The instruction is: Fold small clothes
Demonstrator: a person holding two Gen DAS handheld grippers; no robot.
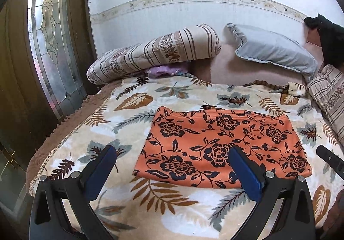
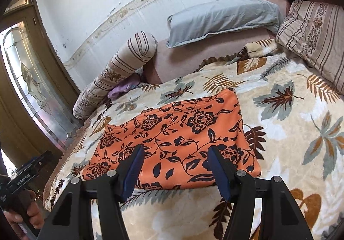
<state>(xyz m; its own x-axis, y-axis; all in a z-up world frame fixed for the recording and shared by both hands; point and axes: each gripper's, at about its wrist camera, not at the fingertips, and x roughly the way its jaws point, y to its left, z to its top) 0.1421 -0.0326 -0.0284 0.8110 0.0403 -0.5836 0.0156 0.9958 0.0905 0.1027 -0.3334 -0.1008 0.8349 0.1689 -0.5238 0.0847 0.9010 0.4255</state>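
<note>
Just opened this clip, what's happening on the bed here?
A person holds a hand-held gripper in each hand over an orange flowered garment lying folded flat on the leaf-print blanket. The left hand-held gripper and right hand-held gripper are both open, holding nothing.

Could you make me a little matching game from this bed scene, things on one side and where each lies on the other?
Things:
1. Orange cloth with a dark flower print
2. Pale blue pillow
3. Small lilac garment
4. Black garment

Places:
A. Tucked under the striped rolled quilt
B. Hanging at the far right, by the wall
C. Leaning against the wall at the head of the bed
D. Flat, folded on the leaf-print blanket

Pairs: 1-D, 2-C, 3-A, 4-B
</note>
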